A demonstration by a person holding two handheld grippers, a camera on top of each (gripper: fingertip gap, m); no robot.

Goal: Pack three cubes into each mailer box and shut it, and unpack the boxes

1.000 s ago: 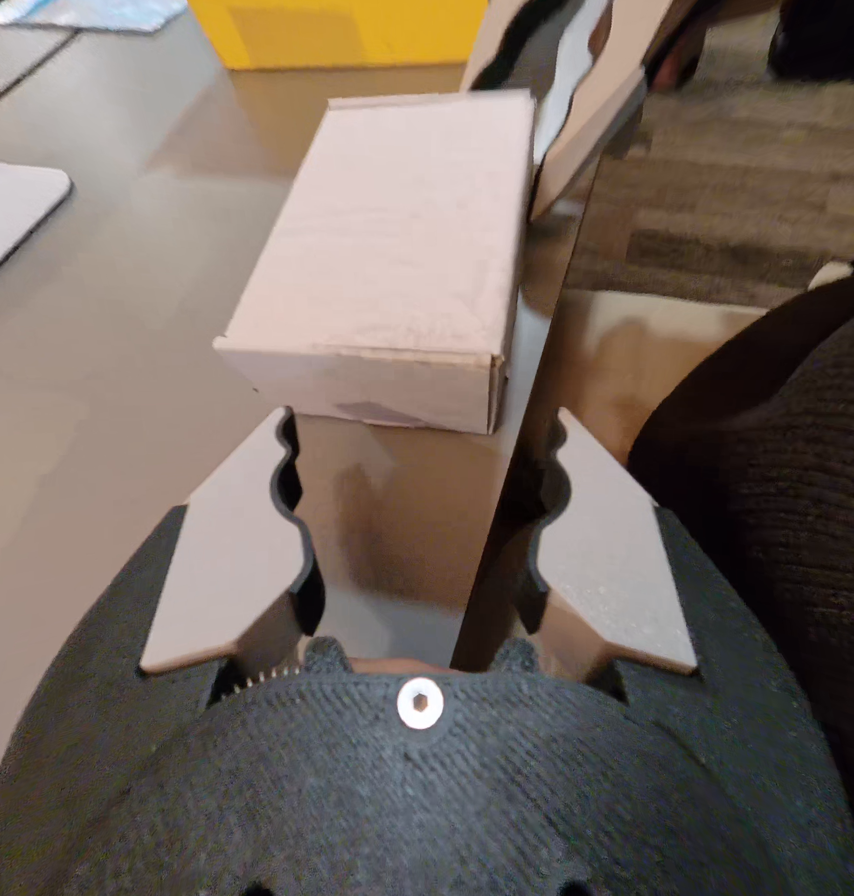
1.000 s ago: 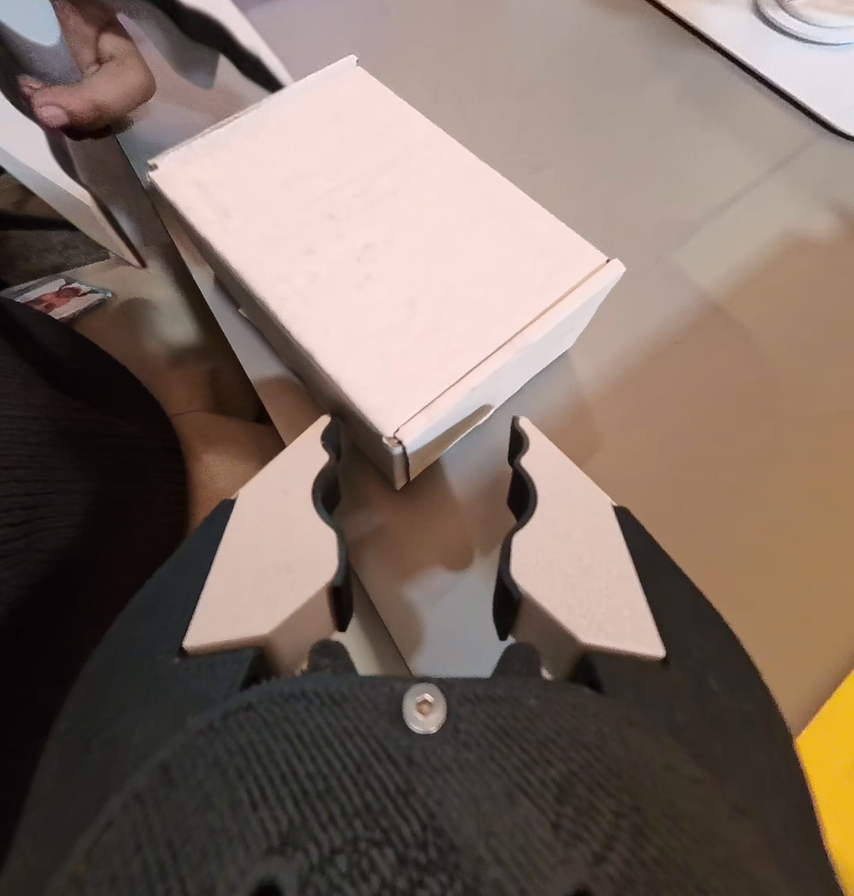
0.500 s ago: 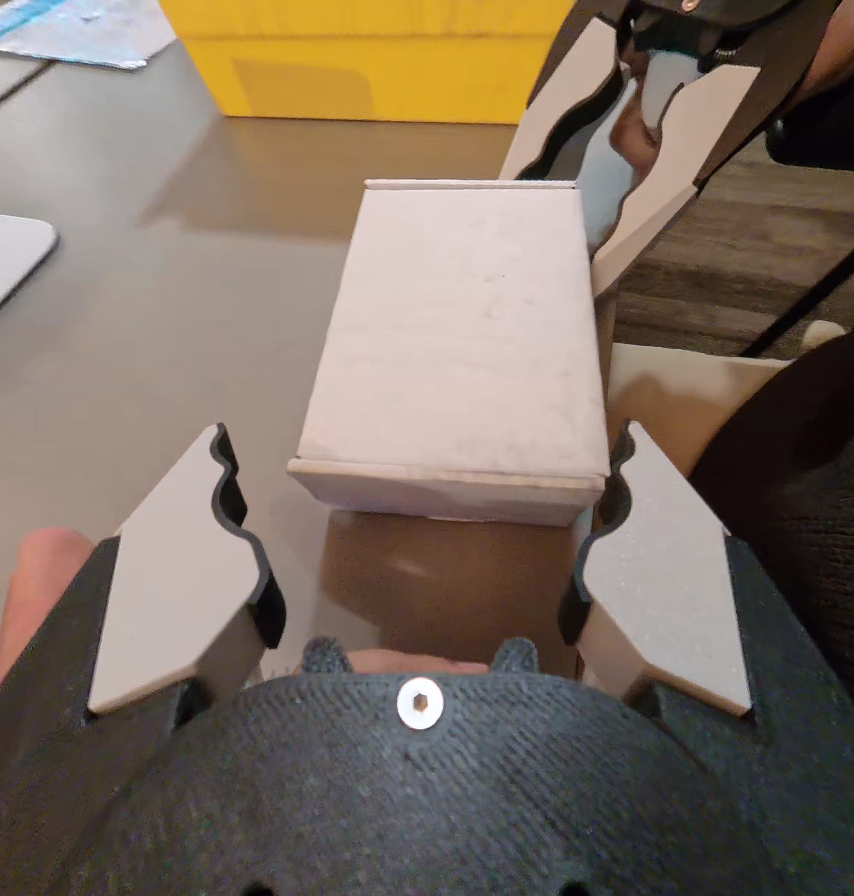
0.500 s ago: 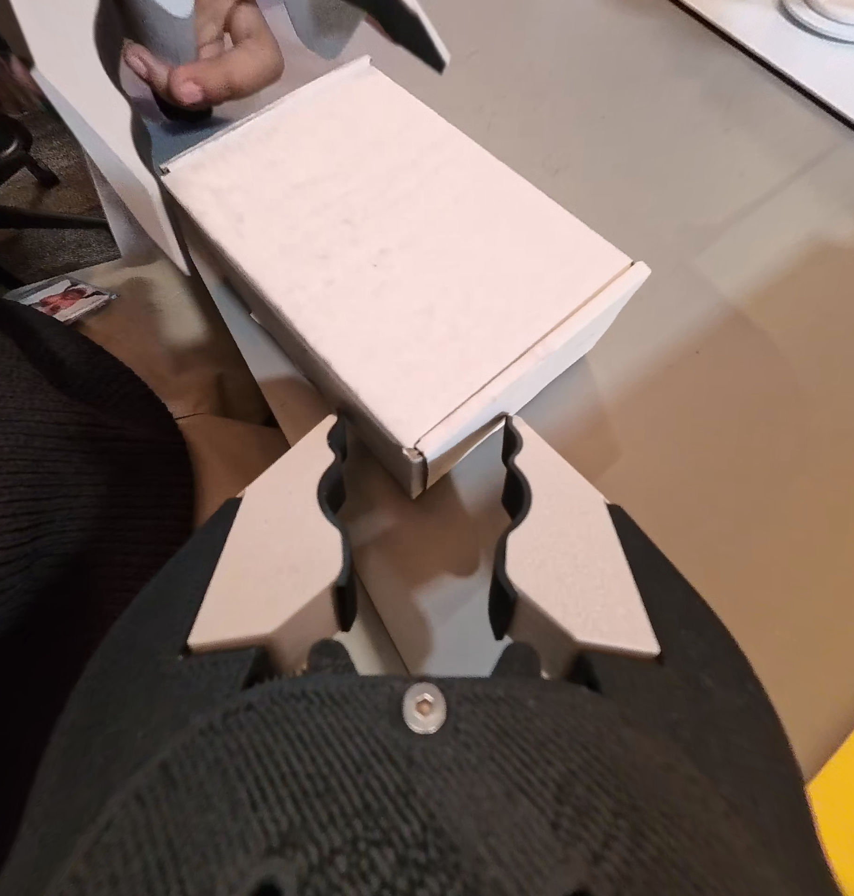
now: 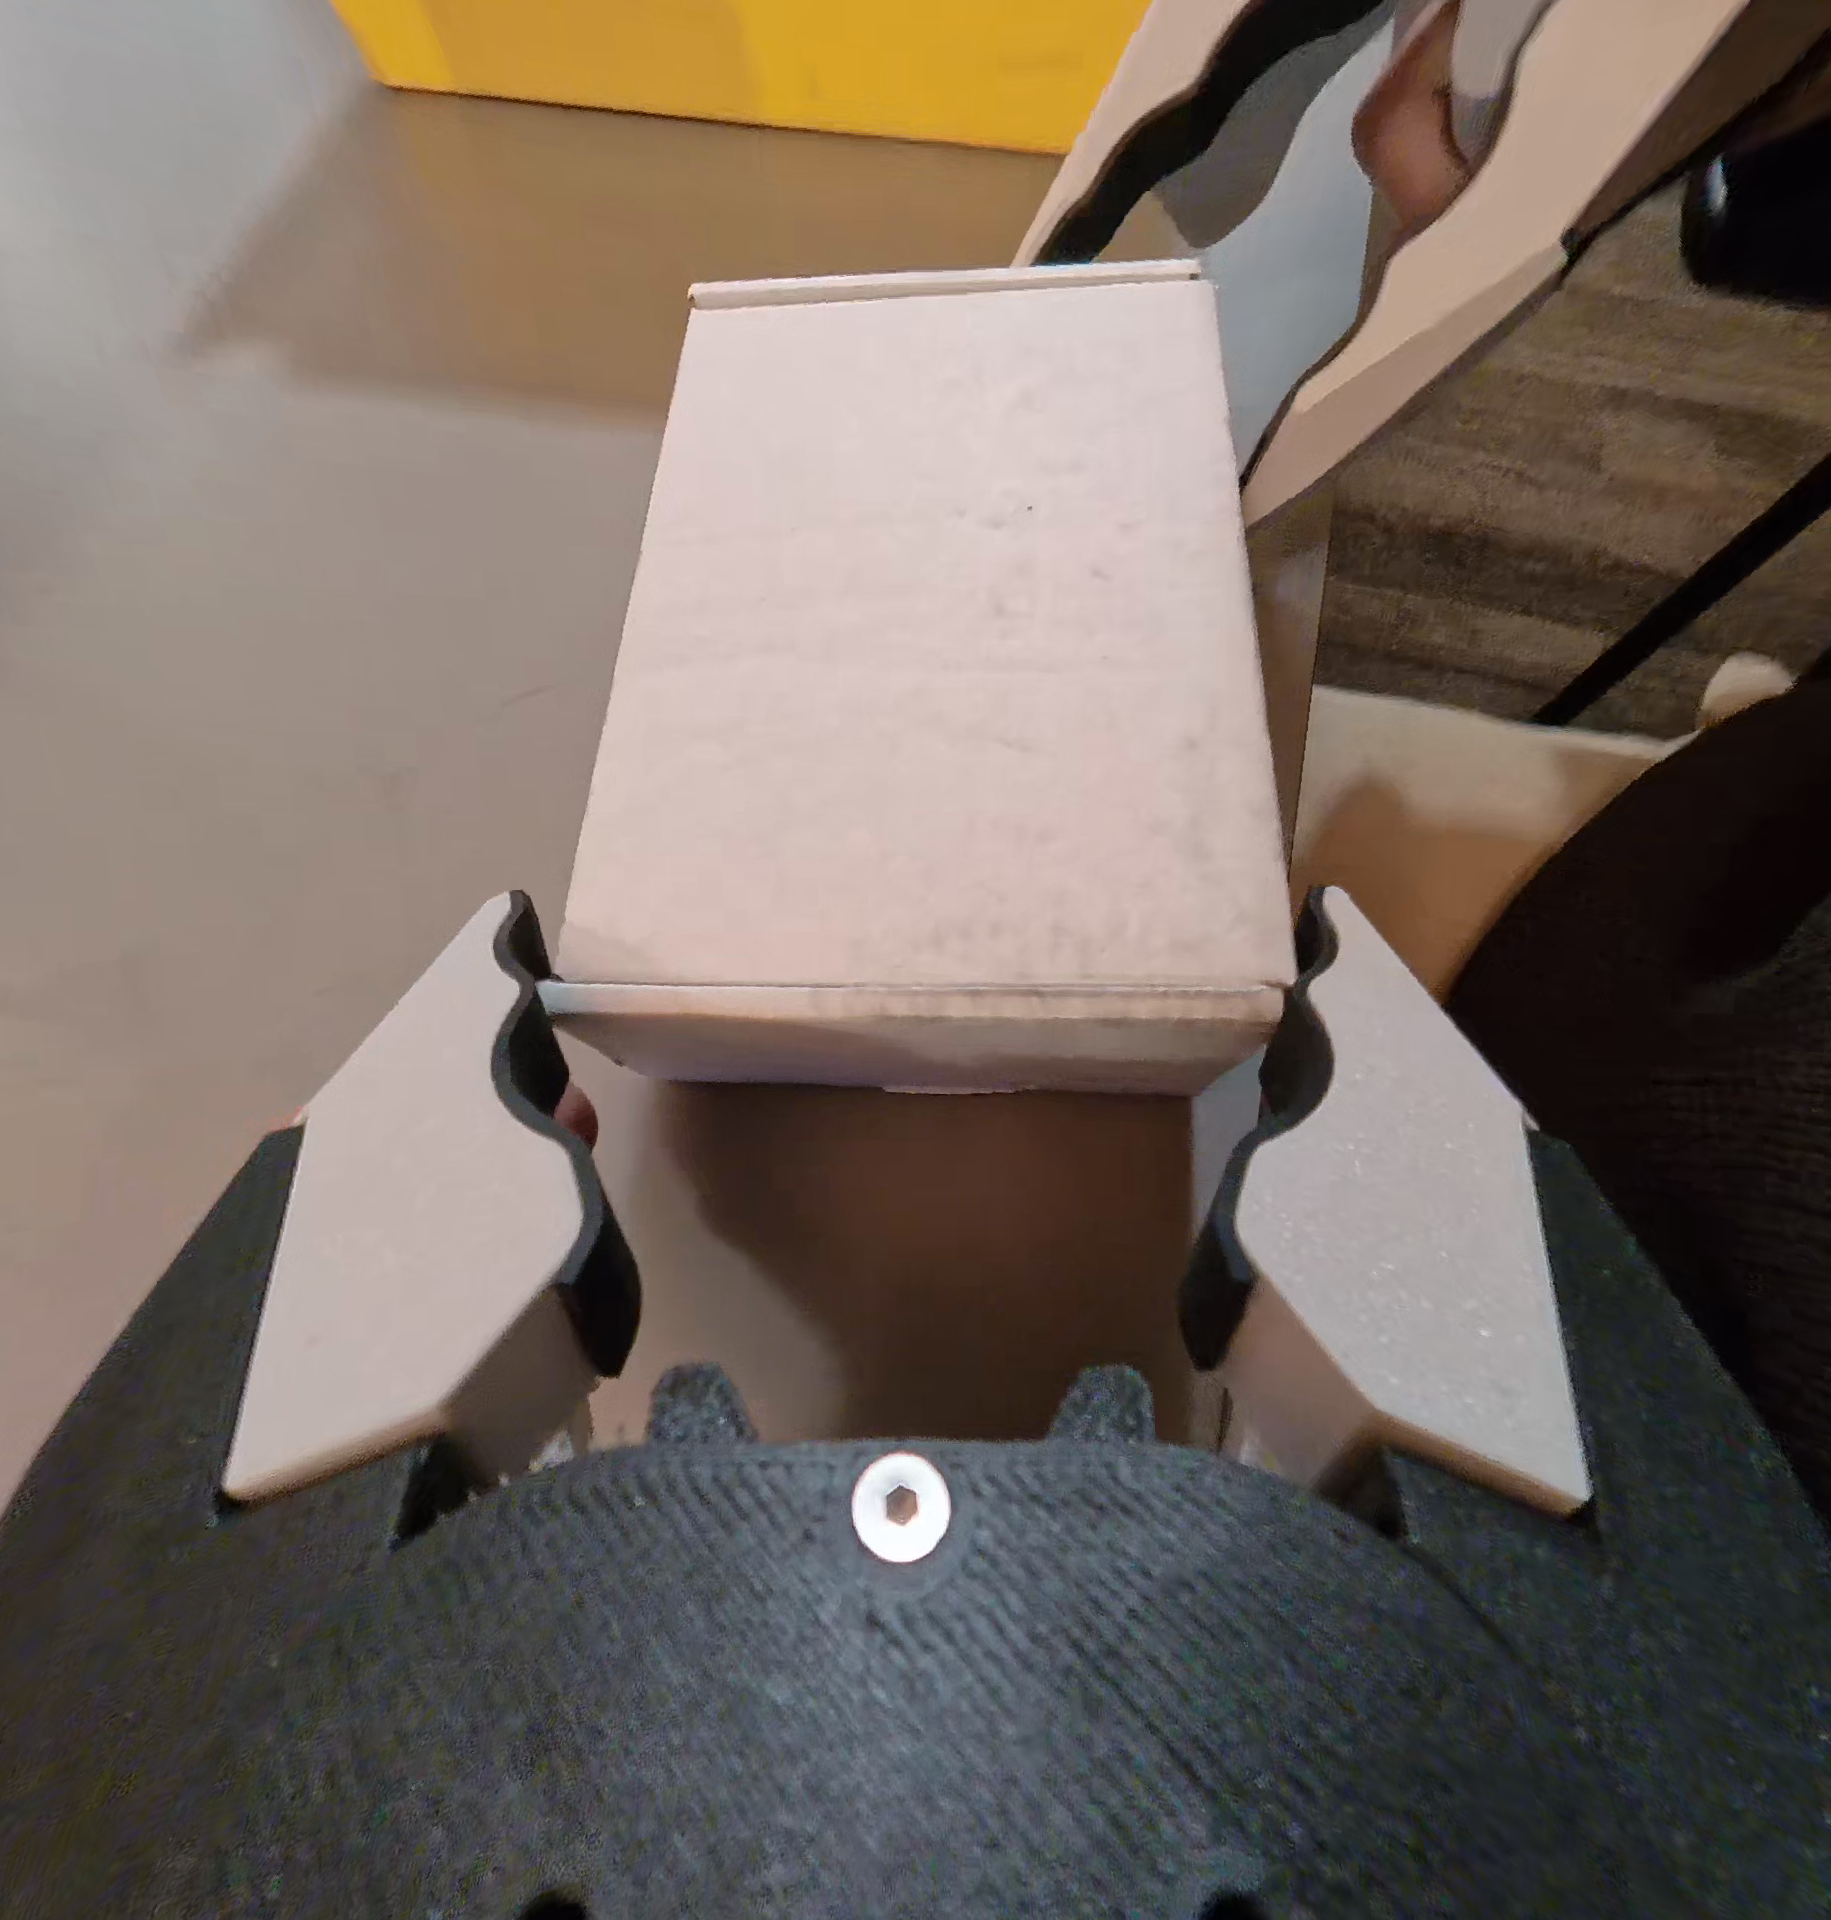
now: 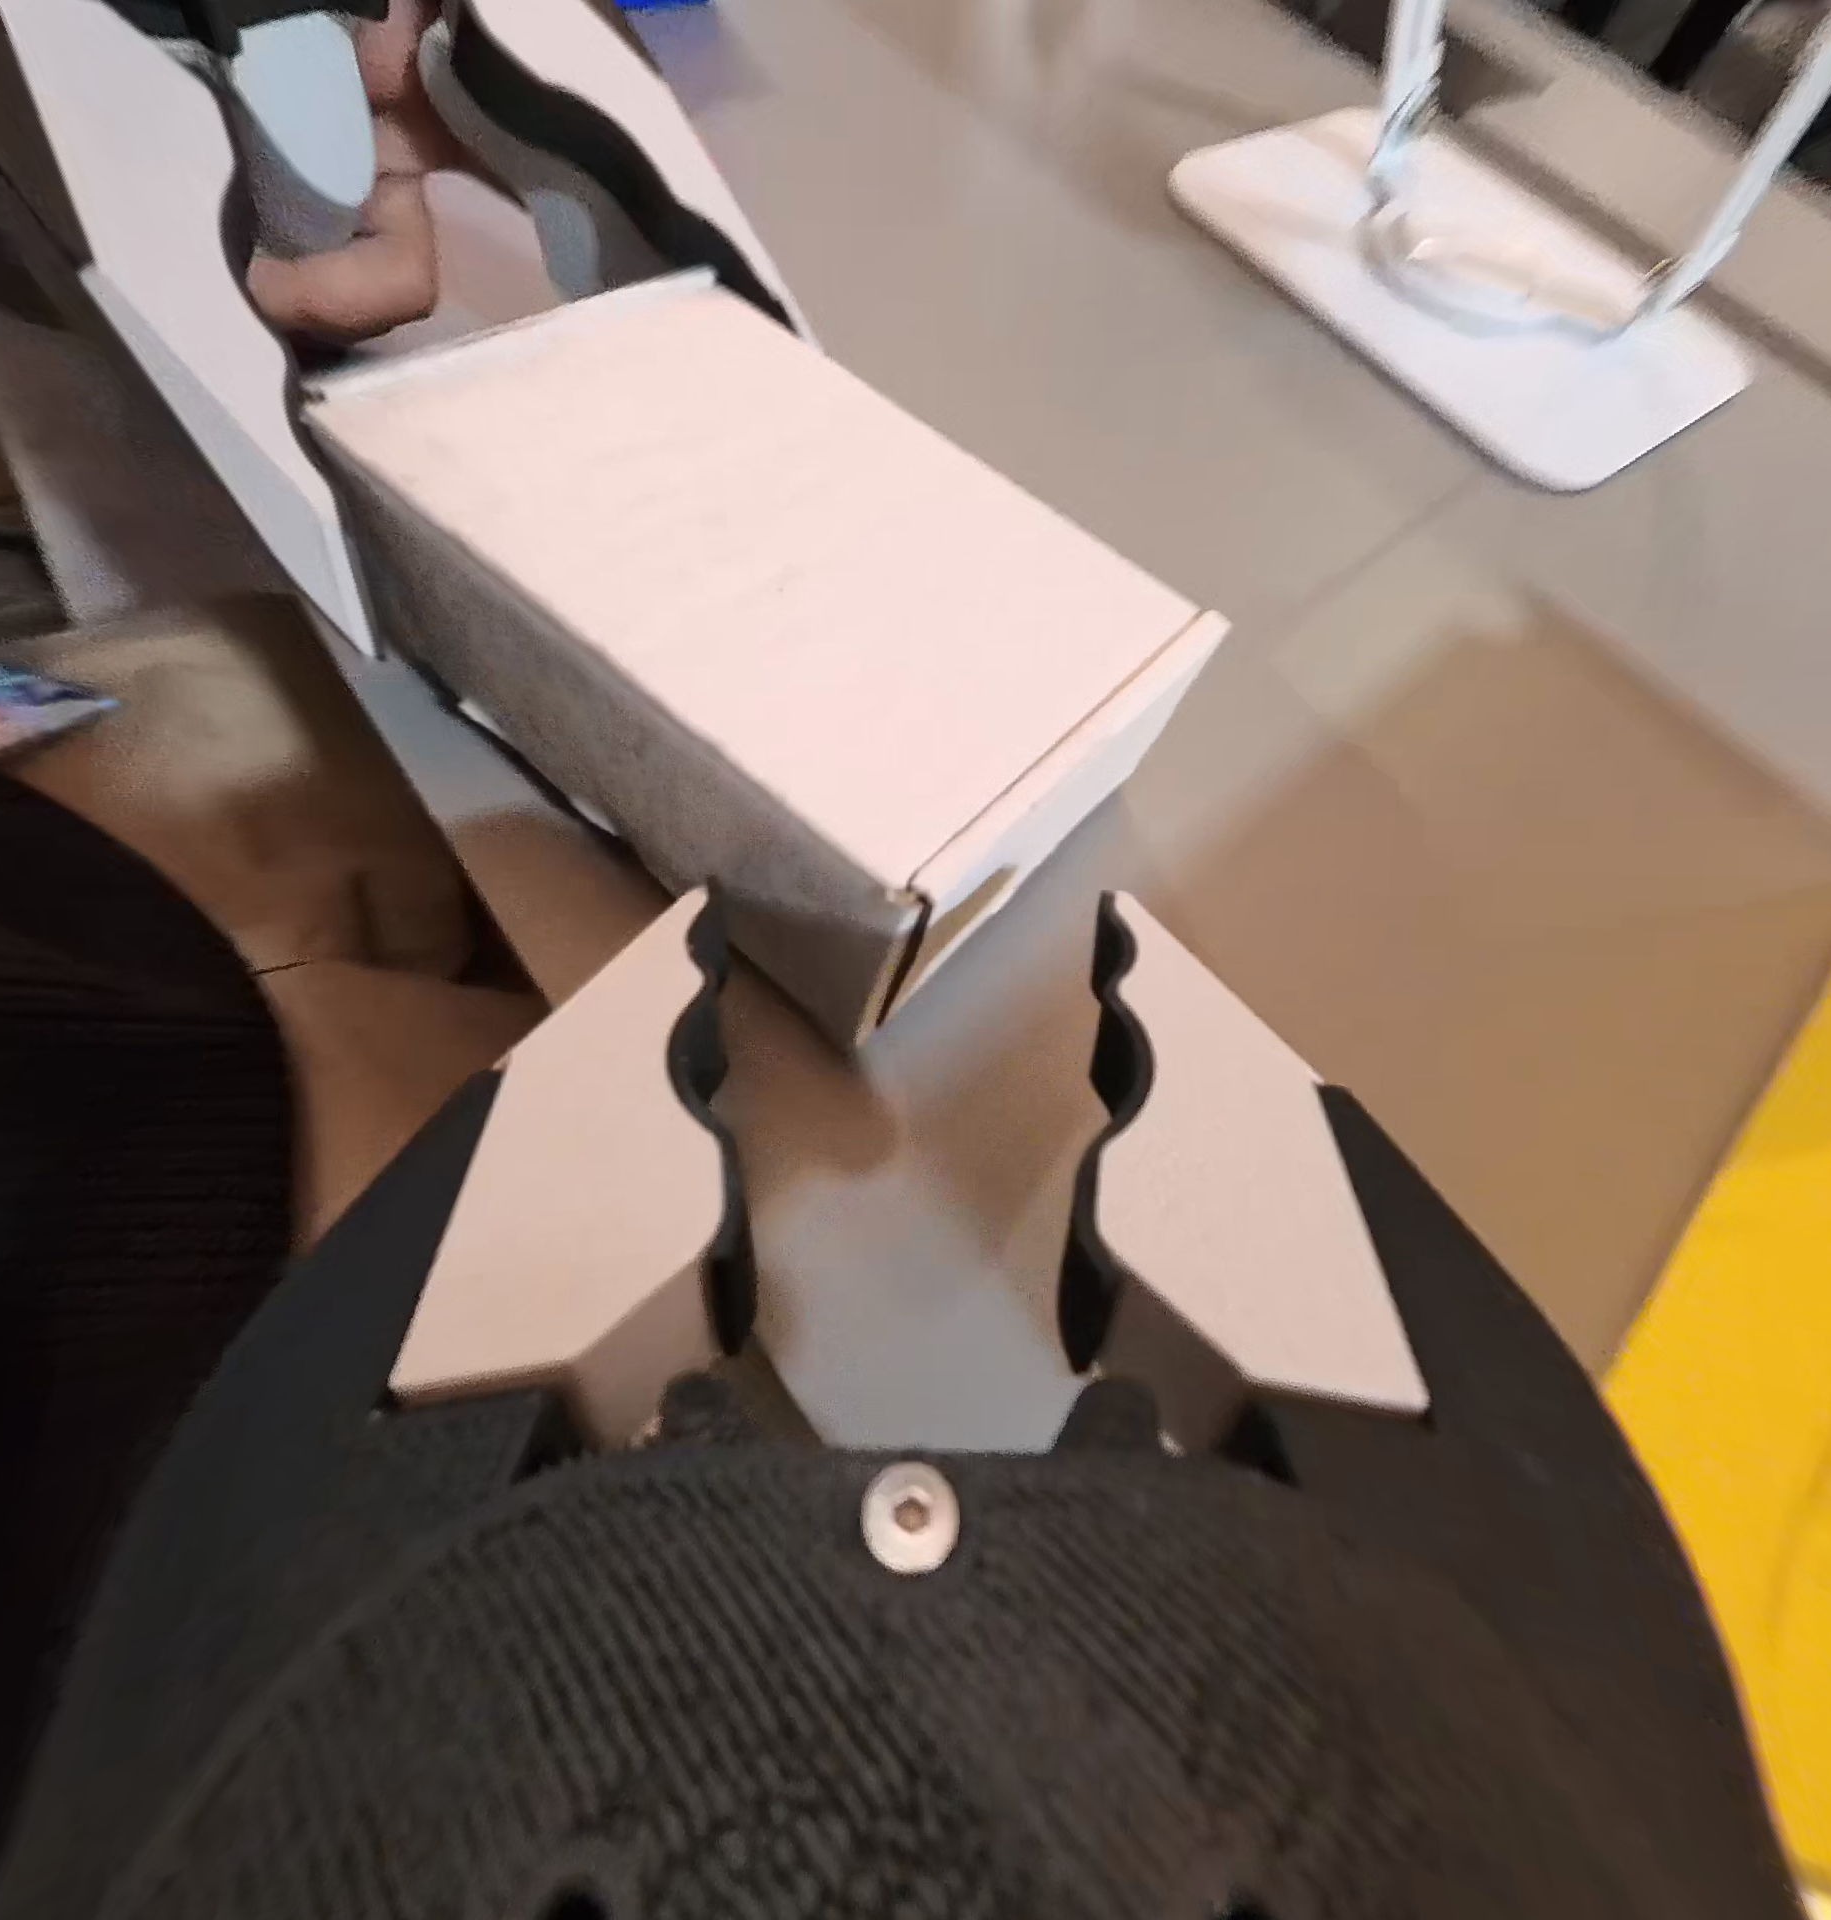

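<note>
The mailer box [image 5: 932,644] is looking plain white. The fingers [image 5: 412,1216] are showing grey tops with wavy black edges. The counter [image 5: 267,623] is looking grey-brown and shiny. At the top of the frame, a bin [image 5: 745,62] is showing bright yellow.

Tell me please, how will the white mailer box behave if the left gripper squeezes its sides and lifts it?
The mailer box looks like thin cardboard, so its walls may flex under a hard squeeze. Its lid lies shut and flat, so it should probably lift as one piece. The left gripper straddles only its near end, so the far end may sag.
</note>
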